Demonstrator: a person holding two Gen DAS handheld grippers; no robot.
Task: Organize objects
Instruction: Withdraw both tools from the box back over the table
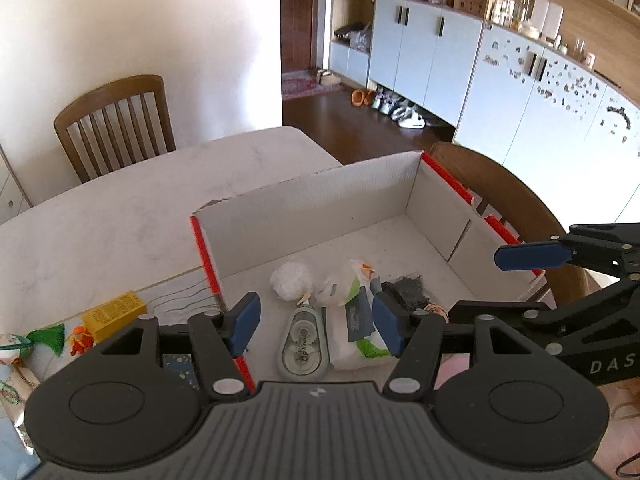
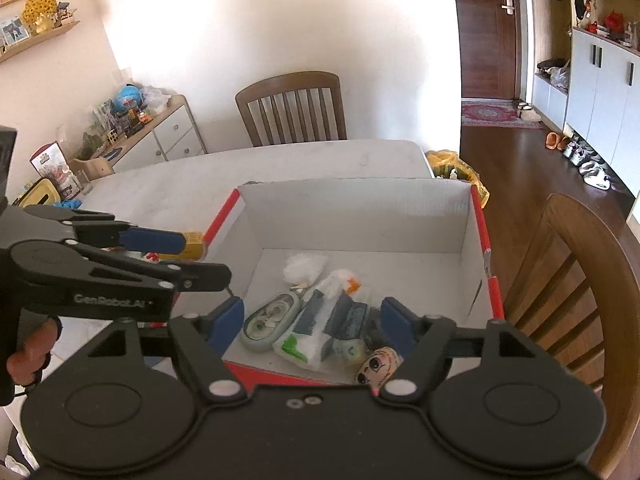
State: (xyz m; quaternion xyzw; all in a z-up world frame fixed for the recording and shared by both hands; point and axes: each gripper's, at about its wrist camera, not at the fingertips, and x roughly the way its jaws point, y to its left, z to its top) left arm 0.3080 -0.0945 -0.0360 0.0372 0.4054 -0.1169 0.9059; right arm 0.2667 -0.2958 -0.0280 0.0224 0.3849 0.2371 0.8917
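Both the left gripper [image 1: 316,322] and right gripper [image 2: 310,326] hover with jaws apart, empty, above the box's [image 2: 360,216] near edge. The yellow packet [image 1: 114,314] lies outside, beside the box's left wall. Risk: crowded grippers may collide or knock that wall.

Box [image 2: 360,216]: white inside, red edges. Correction tape [image 1: 303,338]: pale green-grey. Small box [image 1: 114,315]: yellow. Tabletop [image 1: 120,216]: white, faint marbling. Hand-held gripper pads [image 1: 244,322]: blue, body black.
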